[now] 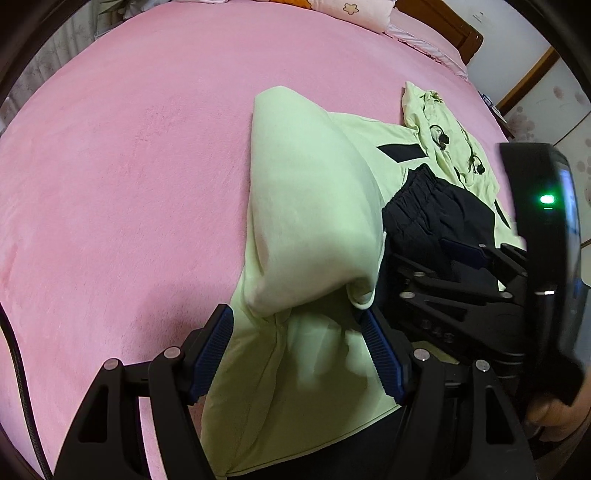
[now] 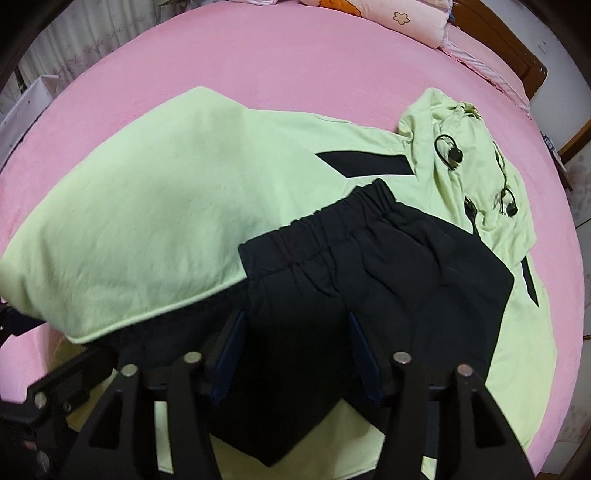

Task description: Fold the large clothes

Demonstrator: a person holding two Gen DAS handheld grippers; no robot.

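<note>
Left wrist view: pink plush bed sheet (image 1: 129,166); light green hoodie (image 1: 314,206) is spread on it, partly hidden by the right gripper (image 1: 458,258). Left gripper (image 1: 297,354) is parted over green cloth, nothing clamped.

Right wrist view: black elastic-cuffed sleeve (image 2: 369,266) is laid across the hoodie, between the parted, unclamped right jaws. Pillow (image 2: 406,18) is behind.

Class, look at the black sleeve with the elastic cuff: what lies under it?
Under the black sleeve lies the light green hoodie, spread on the pink bedsheet. The hoodie's front beneath the sleeve is covered, so any print or pocket there cannot be seen.
</note>
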